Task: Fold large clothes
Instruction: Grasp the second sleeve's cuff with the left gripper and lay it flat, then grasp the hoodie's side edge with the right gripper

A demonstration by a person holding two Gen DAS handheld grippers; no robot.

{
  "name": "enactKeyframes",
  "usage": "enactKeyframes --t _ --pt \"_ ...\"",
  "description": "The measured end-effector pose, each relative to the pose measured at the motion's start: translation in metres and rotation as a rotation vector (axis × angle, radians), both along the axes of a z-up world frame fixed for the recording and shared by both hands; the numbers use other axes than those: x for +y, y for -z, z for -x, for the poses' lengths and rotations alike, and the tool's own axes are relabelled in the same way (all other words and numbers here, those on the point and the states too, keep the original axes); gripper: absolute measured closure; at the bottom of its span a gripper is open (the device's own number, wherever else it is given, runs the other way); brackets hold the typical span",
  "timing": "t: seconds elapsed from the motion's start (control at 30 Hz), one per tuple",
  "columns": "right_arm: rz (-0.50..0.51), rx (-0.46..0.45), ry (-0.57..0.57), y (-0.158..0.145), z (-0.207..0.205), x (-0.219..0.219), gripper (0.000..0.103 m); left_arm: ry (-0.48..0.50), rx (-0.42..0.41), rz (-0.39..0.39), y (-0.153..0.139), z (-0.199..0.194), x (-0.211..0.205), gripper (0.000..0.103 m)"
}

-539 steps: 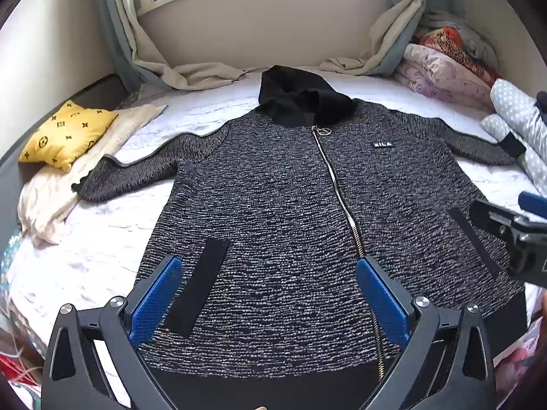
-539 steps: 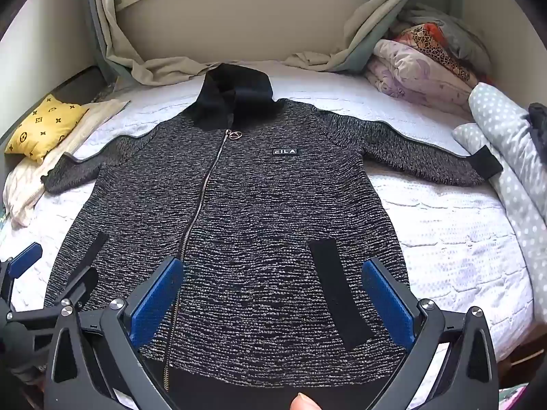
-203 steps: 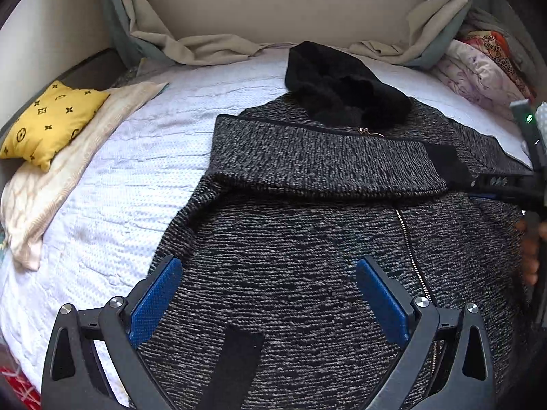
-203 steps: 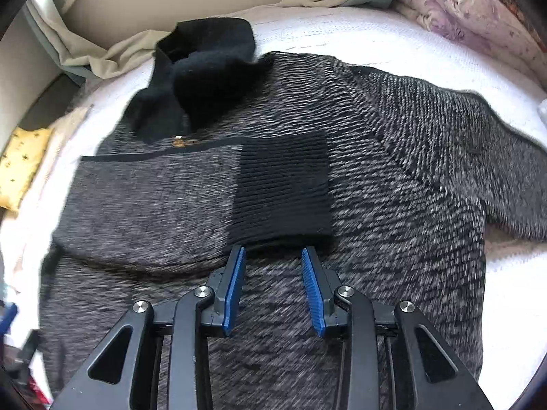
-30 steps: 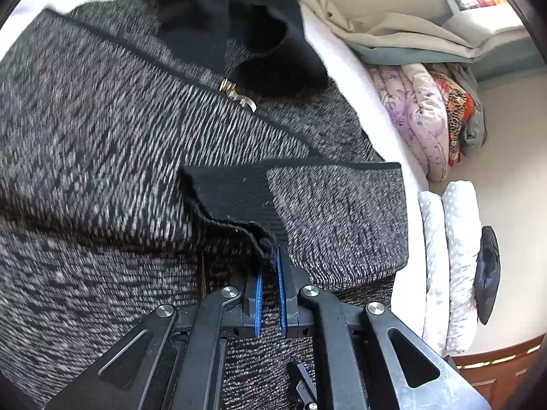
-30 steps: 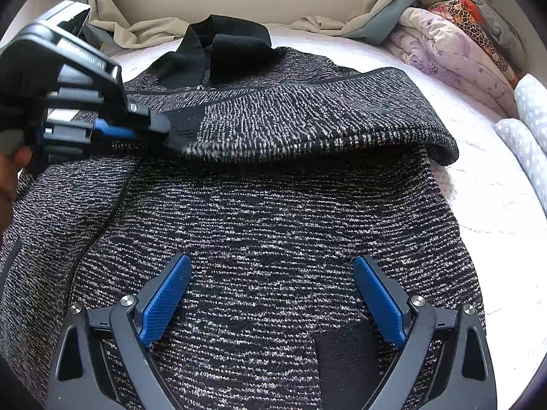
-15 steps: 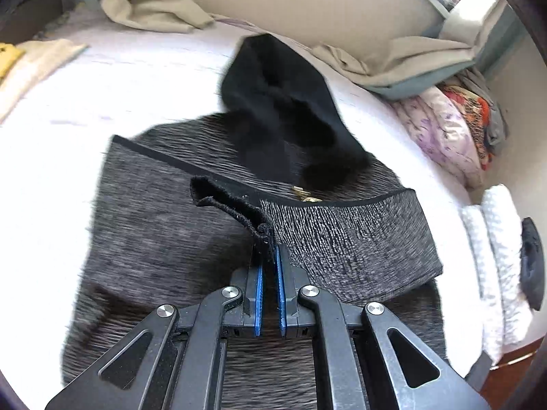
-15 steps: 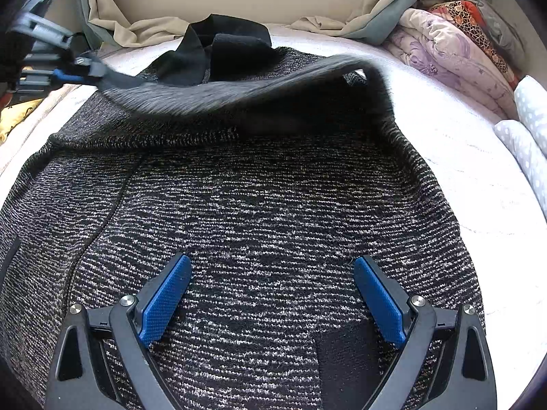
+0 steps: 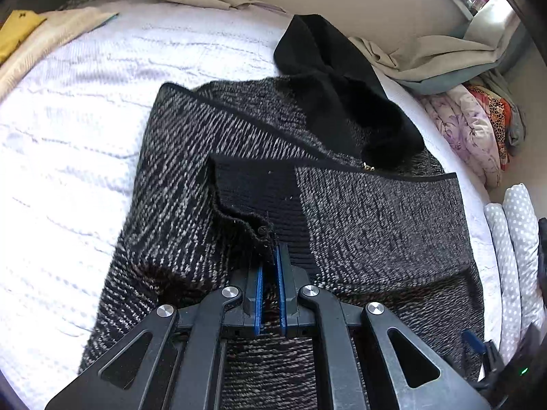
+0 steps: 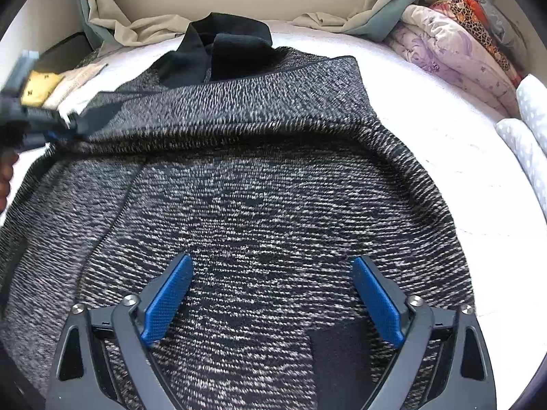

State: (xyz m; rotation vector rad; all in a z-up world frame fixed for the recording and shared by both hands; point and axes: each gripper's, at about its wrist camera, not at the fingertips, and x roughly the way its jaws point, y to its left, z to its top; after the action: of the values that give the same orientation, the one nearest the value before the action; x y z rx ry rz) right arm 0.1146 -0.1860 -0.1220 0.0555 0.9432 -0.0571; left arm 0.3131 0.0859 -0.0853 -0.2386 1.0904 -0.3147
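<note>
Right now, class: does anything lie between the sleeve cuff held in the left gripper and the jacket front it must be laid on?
Nothing visible does. The left gripper is shut on the black ribbed sleeve cuff, which hangs just above the grey speckled knit hooded jacket. Only the other, already folded sleeve lies beneath it.

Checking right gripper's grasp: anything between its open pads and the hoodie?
No. In the right wrist view the right gripper hangs open over bare hoodie knit; nothing intervenes.

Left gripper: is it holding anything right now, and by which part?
Yes. The left gripper is shut on the hoodie's sleeve, pinching the black ribbed cuff at its edge.
</note>
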Motion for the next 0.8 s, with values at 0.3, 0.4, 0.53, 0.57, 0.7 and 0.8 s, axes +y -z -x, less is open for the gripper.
enactKeyframes --t 0.3,0.4,0.53,0.57,0.7,0.8 --pt "-0.202 -0.026 0.026 -0.054 -0.036 -0.054 0.048 -0.044 -0.064 -0.047 -0.033 0.007 0.013 0.071" --pt "-0.236 -0.044 0.039 -0.067 -0.063 -0.075 0.059 -0.051 -0.127 -0.069 -0.05 0.012 0.01 0.051" --pt "-0.255 -0.038 0.037 -0.064 -0.1 -0.094 0.08 0.014 -0.09 -0.038 -0.038 0.01 -0.008 0.051" --pt "-0.277 -0.024 0.028 -0.059 -0.112 -0.097 0.082 0.02 -0.083 -0.049 -0.033 0.009 -0.012 0.051" --pt "-0.187 0.001 -0.009 -0.042 -0.137 -0.092 0.087 0.029 -0.041 -0.103 -0.009 0.005 -0.024 0.051" --pt "-0.161 0.047 0.002 -0.021 -0.145 -0.095 0.09 0.037 -0.047 -0.121 -0.004 0.005 -0.026 0.051"
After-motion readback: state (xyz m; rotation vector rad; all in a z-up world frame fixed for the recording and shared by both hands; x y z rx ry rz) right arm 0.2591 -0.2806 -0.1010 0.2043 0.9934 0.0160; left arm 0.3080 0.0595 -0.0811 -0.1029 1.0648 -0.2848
